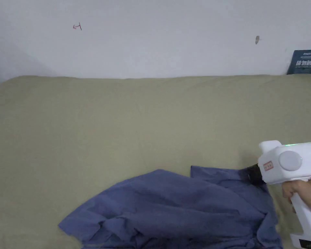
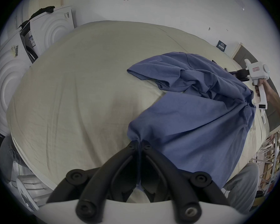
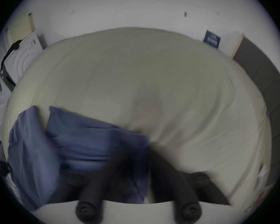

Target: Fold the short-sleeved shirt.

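The blue short-sleeved shirt [image 1: 184, 207] lies crumpled at the near right of a surface covered by a beige sheet [image 1: 119, 129]. In the left gripper view my left gripper [image 2: 138, 142] is shut on a bunched edge of the shirt [image 2: 192, 122] near the front of the surface. My right gripper [image 1: 248, 173], white and held by a hand, has its black jaws pressed on the shirt's far right edge. In the blurred right gripper view its jaws [image 3: 149, 148] meet at the cloth, and the shirt [image 3: 87, 143] drapes over the left jaw. The right gripper [image 2: 229, 71] also shows far right in the left gripper view.
White washing machines [image 2: 52, 28] stand to the left of the surface, with a dark cloth [image 2: 44, 11] on top. A white wall with a small dark blue sign [image 1: 305, 61] runs behind. The person's leg in grey trousers [image 2: 242, 187] is at the near right edge.
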### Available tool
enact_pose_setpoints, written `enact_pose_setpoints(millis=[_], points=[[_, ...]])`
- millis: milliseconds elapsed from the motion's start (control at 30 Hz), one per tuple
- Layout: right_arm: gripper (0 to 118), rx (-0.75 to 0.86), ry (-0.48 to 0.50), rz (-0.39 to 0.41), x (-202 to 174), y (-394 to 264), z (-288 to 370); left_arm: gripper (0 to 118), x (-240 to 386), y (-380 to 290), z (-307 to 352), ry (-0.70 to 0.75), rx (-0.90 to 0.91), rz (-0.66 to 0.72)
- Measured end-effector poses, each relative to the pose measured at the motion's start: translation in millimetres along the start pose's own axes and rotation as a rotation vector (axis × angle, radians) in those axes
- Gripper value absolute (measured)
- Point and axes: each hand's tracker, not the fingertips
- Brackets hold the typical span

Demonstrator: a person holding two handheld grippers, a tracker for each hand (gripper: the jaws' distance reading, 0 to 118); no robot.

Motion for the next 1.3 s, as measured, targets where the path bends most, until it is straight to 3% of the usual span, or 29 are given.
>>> enact_pose_setpoints(millis=[67,100,233,300,400,667,800,933,1300], points=[[2,0.037,-0.047,0.050,-7,-2,34,1,-1,2,4,0.003,0.001,-0.011],[2,0.035,-0.004,0.035,-4,-4,50,1,1,3,10,0.019,0.015,-0.008],[2,0.193,-0.005,-0.010,26,6,116,1,-6,23,50,0.040,0.104,-0.012],[2,0.277,0.012,-0.056,30,3,191,1,-10,41,77,0.063,0.162,-0.018],[2,0.361,-0.009,-0.084,55,0,268,1,-14,72,119,0.177,0.272,-0.071],[2,0.531,-0.052,-0.189,112,-28,397,1,-2,149,234,0.232,0.470,0.003],[2,0.581,-0.064,-0.242,127,-33,432,1,19,178,267,0.240,0.518,-0.007],[2,0.617,-0.104,-0.230,122,-32,454,1,40,199,283,0.243,0.562,-0.018],[2,0.622,-0.153,-0.233,134,20,431,1,64,262,265,0.289,0.570,-0.022]])
